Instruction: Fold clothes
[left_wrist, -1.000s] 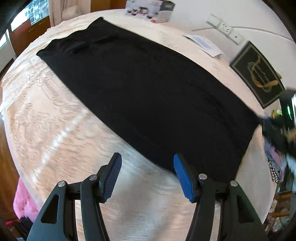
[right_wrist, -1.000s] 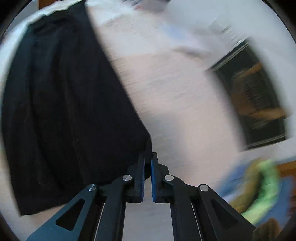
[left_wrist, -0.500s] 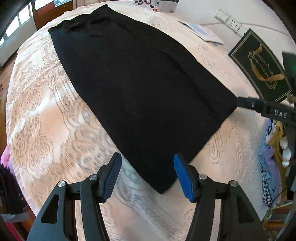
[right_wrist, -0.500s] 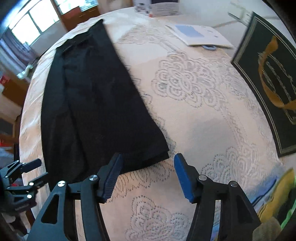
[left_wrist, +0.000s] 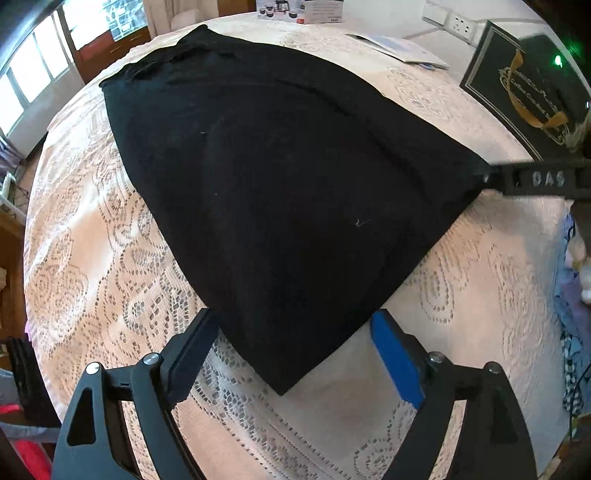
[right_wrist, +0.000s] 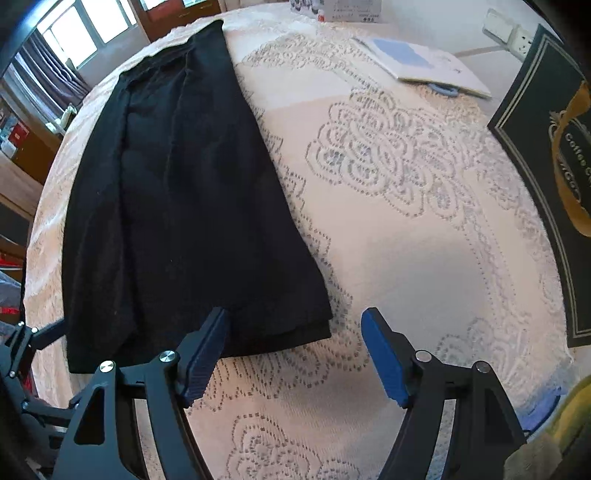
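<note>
blk garment (left_wrist: 280, 192), cream lace tablecloth (left_wrist: 92, 258), blue claw pads (right_wrist: 384, 354)

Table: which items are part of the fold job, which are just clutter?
Job:
- black garment, lying flat on the lace tablecloth
- left gripper, open around its near corner
- right gripper, open at the other near corner

Lying about:
- booklet
- dark framed picture
- box at far edge
- wall sockets
</note>
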